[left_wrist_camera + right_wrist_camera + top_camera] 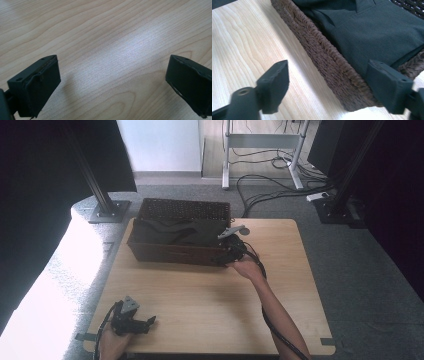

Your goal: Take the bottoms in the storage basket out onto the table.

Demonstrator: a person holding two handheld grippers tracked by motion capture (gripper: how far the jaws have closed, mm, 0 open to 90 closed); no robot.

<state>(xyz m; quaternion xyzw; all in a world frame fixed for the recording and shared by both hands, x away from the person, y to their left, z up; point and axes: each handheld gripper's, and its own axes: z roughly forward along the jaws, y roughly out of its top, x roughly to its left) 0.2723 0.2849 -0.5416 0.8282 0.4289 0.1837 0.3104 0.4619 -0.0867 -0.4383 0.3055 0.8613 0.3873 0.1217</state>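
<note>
Right gripper [327, 85] straddles the basket [332, 65] wall near the dark cloth [372, 30], jaws apart, likely for a rim grab; left gripper [112, 82] parked wide open on the table [105, 37].

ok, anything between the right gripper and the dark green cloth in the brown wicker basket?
Yes: the brown wicker basket's near wall runs between the right gripper's open jaws, in front of the dark green cloth. Nothing else visible blocks it.

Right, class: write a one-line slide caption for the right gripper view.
Right tool straddles the brown woven basket's near wall, dark green cloth folded inside.
</note>
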